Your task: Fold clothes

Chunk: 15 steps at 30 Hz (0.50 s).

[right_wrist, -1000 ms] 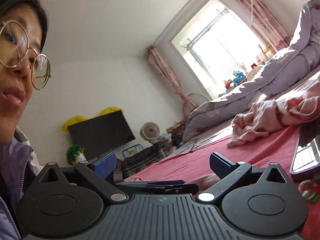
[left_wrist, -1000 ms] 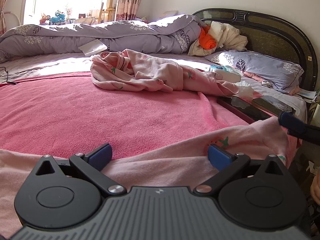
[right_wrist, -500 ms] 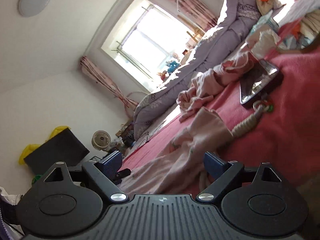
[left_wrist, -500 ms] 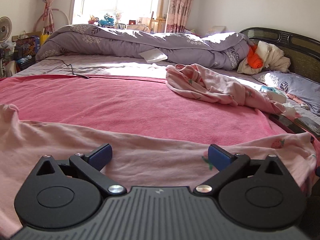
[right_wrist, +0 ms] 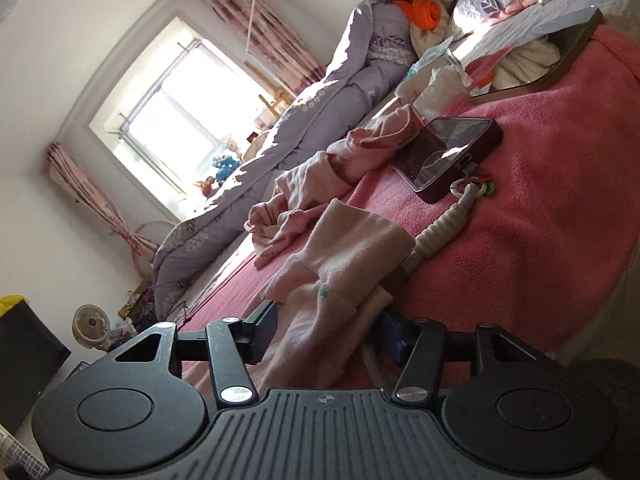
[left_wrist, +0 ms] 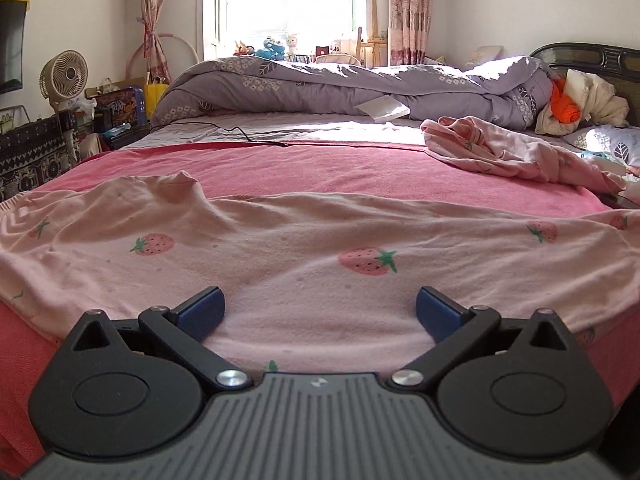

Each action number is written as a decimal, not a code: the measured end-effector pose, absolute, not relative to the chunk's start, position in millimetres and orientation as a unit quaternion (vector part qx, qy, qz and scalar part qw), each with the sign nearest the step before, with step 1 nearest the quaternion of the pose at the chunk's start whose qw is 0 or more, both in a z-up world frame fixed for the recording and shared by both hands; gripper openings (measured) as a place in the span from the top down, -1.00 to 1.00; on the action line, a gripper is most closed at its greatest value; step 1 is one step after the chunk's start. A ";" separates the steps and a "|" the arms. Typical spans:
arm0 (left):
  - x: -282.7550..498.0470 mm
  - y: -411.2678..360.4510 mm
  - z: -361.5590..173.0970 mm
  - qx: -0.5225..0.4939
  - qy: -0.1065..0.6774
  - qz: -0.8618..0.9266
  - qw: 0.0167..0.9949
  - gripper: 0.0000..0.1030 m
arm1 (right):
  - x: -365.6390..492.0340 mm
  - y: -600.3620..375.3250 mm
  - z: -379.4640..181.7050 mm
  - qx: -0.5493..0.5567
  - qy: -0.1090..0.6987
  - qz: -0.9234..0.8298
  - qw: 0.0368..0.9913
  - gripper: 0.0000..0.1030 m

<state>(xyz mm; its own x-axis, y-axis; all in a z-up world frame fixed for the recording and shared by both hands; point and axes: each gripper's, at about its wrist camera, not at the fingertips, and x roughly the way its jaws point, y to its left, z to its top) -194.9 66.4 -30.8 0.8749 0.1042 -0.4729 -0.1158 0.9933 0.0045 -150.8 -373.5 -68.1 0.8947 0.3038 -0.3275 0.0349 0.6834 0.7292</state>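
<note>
— Though plain to see, lay where, that pink garment (left_wrist: 320, 248)?

— Spread along the near edge of the bed, over the red blanket (left_wrist: 320, 172). Flat through the middle with the strawberry print up, rumpled toward the left end.

— And the left gripper (left_wrist: 318, 312)?

— Hung just above the cloth with jaws wide apart. Gripped nothing.

— Right gripper (right_wrist: 326, 330)?

— Sat tilted at the garment's other end, by the same near edge. Had just been closing, and stood narrowed partway, with a bunched, cuffed fold of the garment between the fingers. Looked pressed against the cloth on both sides.

— Anything close by?

— Beyond that fold, a pale braided cord (right_wrist: 444, 220) touching the cloth, then a dark phone (right_wrist: 452, 152) face up on the blanket. Farther back, a second pink garment (left_wrist: 500, 152), crumpled toward the far right of the blanket, well apart from the first. Behind it, a purple quilt (left_wrist: 320, 84) heaped along the far edge.
</note>
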 end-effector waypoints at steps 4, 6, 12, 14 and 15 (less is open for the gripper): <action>-205.9 77.1 -26.1 -0.033 0.233 0.051 0.971 -1.00 | -154.6 -369.7 -59.0 0.387 0.215 0.052 0.895 0.54; -211.9 89.5 -22.8 -0.047 0.225 0.060 0.971 -1.00 | -161.8 -365.2 -43.7 0.356 0.202 0.046 0.911 0.56; -238.3 146.5 -15.7 -0.122 0.188 0.114 0.968 -1.00 | -168.3 -336.2 6.9 0.319 0.154 0.090 0.931 0.66; -249.6 164.5 -14.9 -0.141 0.176 0.135 0.965 -1.00 | -158.0 -310.1 27.0 0.300 0.142 0.130 0.934 0.66; -255.6 172.9 -15.0 -0.149 0.170 0.145 0.963 -1.00 | -150.3 -294.1 36.6 0.290 0.137 0.153 0.935 0.67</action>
